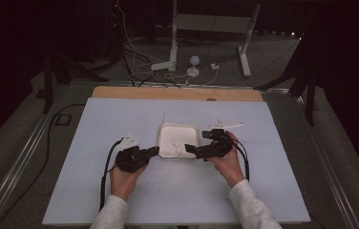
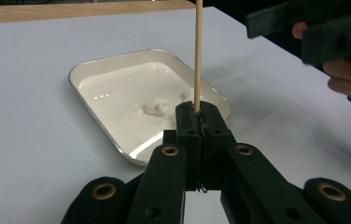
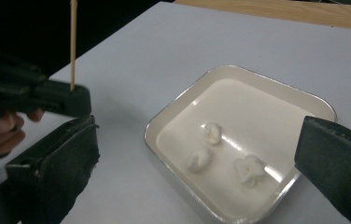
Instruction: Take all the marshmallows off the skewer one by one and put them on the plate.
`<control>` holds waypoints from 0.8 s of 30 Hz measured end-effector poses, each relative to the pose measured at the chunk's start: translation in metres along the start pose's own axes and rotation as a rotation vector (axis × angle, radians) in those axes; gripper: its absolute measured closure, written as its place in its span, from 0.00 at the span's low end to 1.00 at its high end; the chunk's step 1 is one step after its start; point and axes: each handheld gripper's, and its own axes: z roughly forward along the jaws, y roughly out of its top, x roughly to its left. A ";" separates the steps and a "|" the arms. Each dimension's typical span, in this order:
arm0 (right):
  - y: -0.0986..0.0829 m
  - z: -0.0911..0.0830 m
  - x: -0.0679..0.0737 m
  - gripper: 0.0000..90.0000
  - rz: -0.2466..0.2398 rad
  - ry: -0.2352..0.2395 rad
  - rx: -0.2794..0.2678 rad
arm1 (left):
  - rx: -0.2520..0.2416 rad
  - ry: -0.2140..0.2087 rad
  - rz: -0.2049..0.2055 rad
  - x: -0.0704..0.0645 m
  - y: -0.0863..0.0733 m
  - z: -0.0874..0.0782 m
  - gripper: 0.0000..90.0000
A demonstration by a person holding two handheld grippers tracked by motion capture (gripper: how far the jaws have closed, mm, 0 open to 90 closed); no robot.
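A white rectangular tray [image 1: 166,129] lies in the middle of the table and holds three small white lumps [image 3: 211,132]. My left gripper [image 1: 153,152] sits at the tray's near left corner. It is shut on a thin wooden skewer [image 2: 198,56] that stands upright from its jaws. In the left gripper view its tips [image 2: 197,115] hover just before the tray's rim [image 2: 89,70]. My right gripper [image 1: 191,150] is at the tray's near right corner. It is open, and its jaws [image 3: 197,135] straddle the tray and lumps from above. The skewer [image 3: 73,42] and left gripper [image 3: 47,100] stand to its left.
The tray rests on a pale sheet [image 1: 120,119] over a wooden table whose back strip [image 1: 177,93] shows. Beyond it, cables and white stand legs [image 1: 173,43] lie on the floor. Open sheet surrounds the tray on all sides.
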 end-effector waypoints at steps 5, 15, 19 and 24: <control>-0.004 -0.011 -0.002 0.00 -0.007 -0.001 -0.009 | -0.001 0.002 -0.020 0.000 0.003 0.003 1.00; -0.013 -0.027 -0.008 0.00 -0.020 -0.014 -0.033 | -0.007 0.003 -0.044 0.002 0.005 0.008 1.00; -0.014 -0.035 -0.007 0.00 -0.032 -0.015 -0.044 | -0.011 0.001 -0.047 0.001 0.009 0.010 1.00; -0.019 -0.044 -0.009 0.00 -0.035 -0.023 -0.058 | -0.016 0.000 -0.049 0.000 0.014 0.014 1.00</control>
